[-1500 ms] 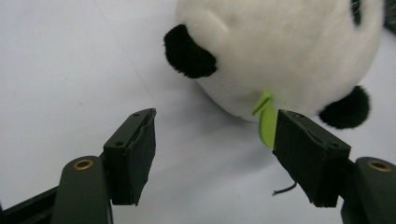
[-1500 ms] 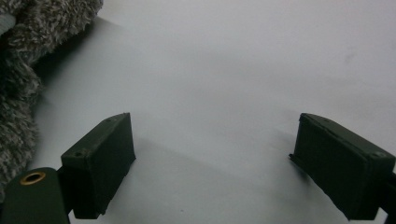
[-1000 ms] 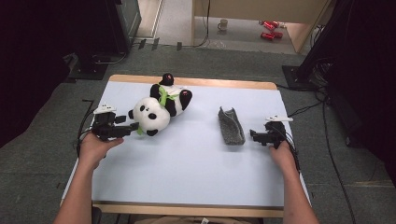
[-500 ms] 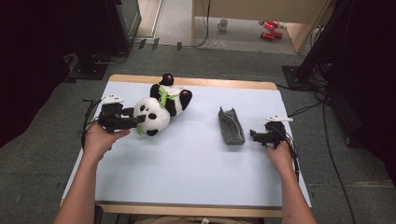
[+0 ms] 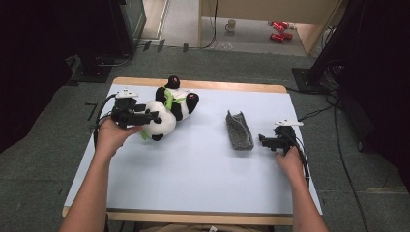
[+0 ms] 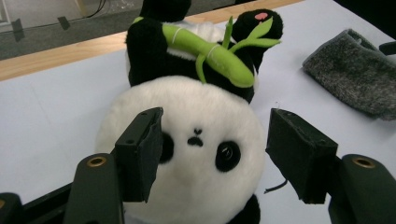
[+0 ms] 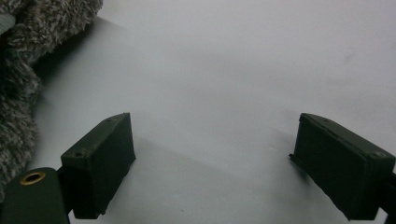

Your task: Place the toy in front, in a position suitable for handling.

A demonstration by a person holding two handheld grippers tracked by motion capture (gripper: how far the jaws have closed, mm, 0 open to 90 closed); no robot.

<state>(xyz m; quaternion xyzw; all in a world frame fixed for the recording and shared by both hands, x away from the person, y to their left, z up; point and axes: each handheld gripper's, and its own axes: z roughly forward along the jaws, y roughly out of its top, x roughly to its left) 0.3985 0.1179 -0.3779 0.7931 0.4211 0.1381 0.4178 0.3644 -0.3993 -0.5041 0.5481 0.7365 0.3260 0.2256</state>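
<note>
Plush panda [image 5: 162, 116] lying at the table's [image 5: 193, 183] far left, its white head between the left gripper's [image 6: 212, 154] parted jaws (one pad brushes the cheek, the other stands clear); soft, light, compressible, probably best pinched across the head; right gripper [image 7: 212, 158] open, empty.

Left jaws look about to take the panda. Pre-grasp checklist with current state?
1. Panda head between the left gripper jaws: ok.
2. Left jaws, just closing, clamped on the head: not ok; right jaw stands apart.
3. Bamboo sprig out of the jaws: ok.
4. Right gripper open, nothing in it: ok.
5. Grey pouch apart from the panda: ok.
6. Pouch opening free: cannot tell.
</note>
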